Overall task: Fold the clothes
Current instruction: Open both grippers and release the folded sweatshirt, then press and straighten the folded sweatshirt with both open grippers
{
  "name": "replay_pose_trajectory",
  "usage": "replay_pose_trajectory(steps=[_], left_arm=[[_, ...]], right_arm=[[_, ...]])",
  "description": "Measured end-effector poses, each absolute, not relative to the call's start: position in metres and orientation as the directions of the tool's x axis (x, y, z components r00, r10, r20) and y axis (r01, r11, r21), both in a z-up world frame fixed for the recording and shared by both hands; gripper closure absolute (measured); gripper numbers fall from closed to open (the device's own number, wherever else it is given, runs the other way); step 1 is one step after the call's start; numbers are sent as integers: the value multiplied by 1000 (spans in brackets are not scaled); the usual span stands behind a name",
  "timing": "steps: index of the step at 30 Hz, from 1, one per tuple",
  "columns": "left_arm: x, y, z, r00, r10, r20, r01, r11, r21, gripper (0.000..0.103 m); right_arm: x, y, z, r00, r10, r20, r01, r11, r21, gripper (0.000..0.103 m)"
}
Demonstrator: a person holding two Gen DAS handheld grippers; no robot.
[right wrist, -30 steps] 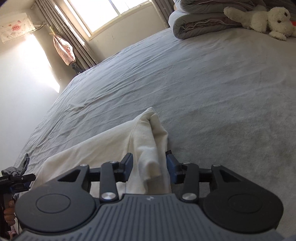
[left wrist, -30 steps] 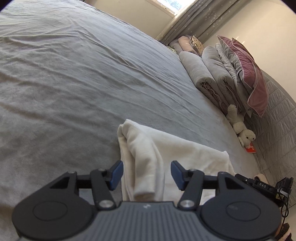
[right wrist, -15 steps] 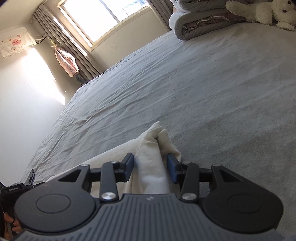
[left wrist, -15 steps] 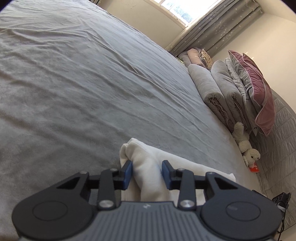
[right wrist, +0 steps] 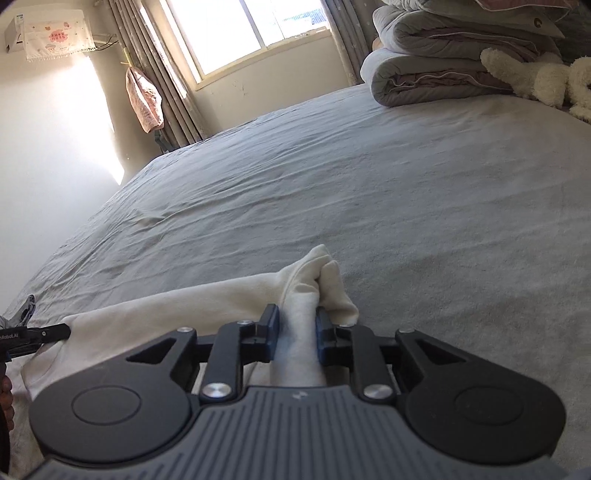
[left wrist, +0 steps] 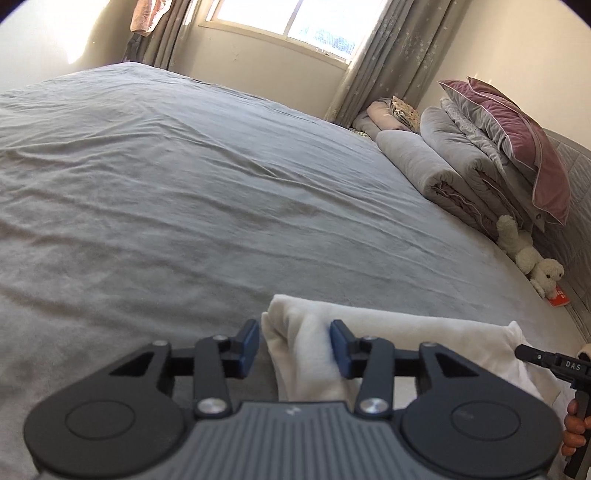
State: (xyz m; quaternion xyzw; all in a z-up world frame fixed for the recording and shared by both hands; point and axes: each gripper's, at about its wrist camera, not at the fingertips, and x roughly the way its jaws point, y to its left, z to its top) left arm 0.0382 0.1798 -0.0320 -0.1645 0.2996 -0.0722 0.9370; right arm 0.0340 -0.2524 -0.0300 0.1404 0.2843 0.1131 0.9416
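Observation:
A cream-white garment (left wrist: pixel 406 336) lies in a long folded band at the near edge of the grey bed (left wrist: pixel 184 206). My left gripper (left wrist: pixel 295 347) stands open around its bunched left end; the cloth touches the right pad and a sliver of bed shows by the left pad. In the right wrist view my right gripper (right wrist: pixel 297 328) is shut on the garment's (right wrist: pixel 184 306) other bunched end, which sticks up past the fingertips. Each gripper's tip shows at the far end of the cloth in the other's view: the right gripper (left wrist: pixel 546 363) and the left gripper (right wrist: pixel 33 336).
Rolled grey quilts (left wrist: pixel 443 173) and a pink pillow (left wrist: pixel 524 140) are stacked along the headboard, with a white plush toy (left wrist: pixel 535 262) beside them. A window (right wrist: pixel 251 29) with curtains is beyond the bed. A small grey garment (right wrist: pixel 27 308) lies at the bed's left edge.
Both grippers tilted up, bringing the window into view. The right jaws closed tight on the cloth's end. The left jaws narrowed around the cloth, then widened slightly.

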Motion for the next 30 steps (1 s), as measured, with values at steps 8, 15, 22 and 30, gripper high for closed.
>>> replay_pose_trajectory(steps=[8, 15, 22, 30], left_arm=[[24, 139, -15, 879, -228, -418, 131, 960, -247, 53], [22, 116, -47, 854, -215, -474, 198, 976, -87, 57], [14, 129, -45, 852, -224, -473, 198, 975, -104, 68], [-8, 113, -23, 863, -278, -421, 250, 960, -123, 49]], right_arm=[[22, -203, -16, 904, 187, -385, -191, 981, 28, 76], [40, -187, -44, 879, 143, -455, -213, 971, -106, 76], [42, -223, -41, 861, 173, -477, -179, 983, 33, 99], [19, -206, -17, 860, 233, -454, -236, 970, 49, 68]])
